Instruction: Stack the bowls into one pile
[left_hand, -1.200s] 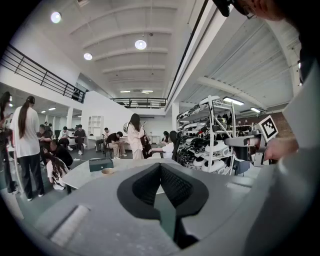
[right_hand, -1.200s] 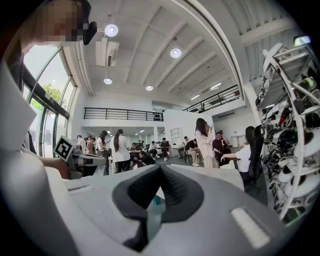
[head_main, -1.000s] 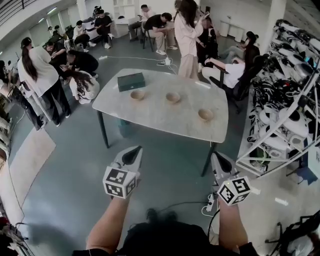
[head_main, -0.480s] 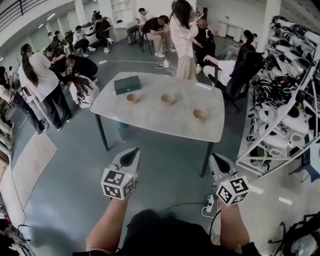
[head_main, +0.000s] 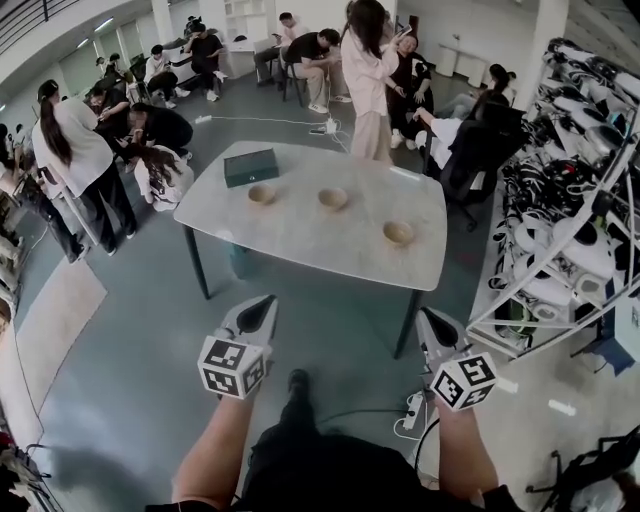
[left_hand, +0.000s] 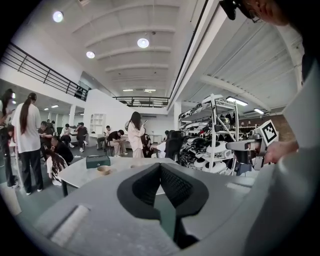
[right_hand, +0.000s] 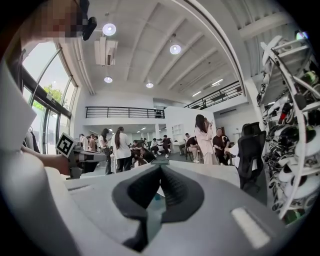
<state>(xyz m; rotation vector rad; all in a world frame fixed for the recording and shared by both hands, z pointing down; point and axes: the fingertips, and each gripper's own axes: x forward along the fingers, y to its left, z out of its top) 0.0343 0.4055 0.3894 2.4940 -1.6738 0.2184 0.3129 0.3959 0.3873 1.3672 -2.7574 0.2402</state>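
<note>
Head view: table (head_main: 300, 240) upper centre, 3 bowls (head_main: 333, 198), green box (head_main: 250, 167); people (head_main: 368, 75) behind. Left gripper (head_main: 258, 312), right gripper (head_main: 432, 328): jaws together, empty. Table now slightly further left.

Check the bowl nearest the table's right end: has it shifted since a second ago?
No. The right bowl keeps its place on the table, at the same spacing from the middle bowl and the green box; only the camera has drifted.
</note>
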